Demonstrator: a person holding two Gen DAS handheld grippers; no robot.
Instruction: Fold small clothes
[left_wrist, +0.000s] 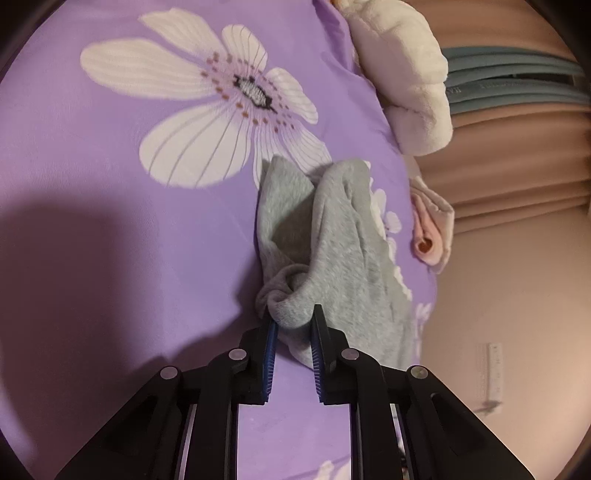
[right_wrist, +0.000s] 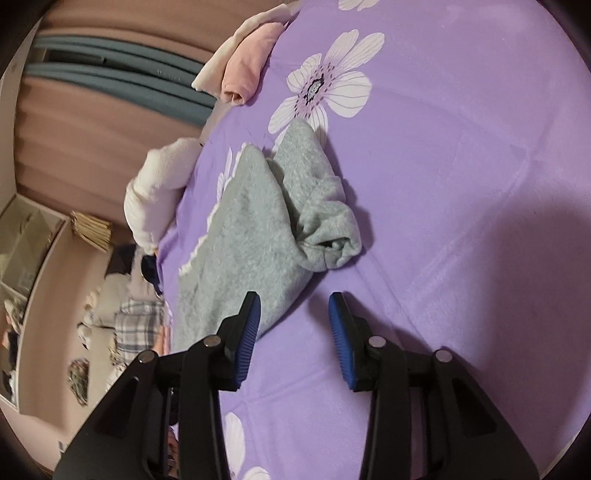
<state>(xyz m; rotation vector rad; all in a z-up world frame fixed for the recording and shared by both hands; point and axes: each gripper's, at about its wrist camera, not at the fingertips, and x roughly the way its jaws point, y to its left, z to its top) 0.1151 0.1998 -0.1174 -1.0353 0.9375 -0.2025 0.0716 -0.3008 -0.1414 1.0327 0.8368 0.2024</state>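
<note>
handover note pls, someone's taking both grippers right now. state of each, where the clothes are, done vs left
Left gripper: shut on a bunched edge of the grey garment.
Right gripper: open, holding nothing, its left finger over the grey garment's near corner.
The garment lies crumpled on the purple floral sheet, not yet folded.
A rolled pink item and a fluffy white item sit at the sheet's edge.
Left: spread the grey garment flat, fold it.
</note>
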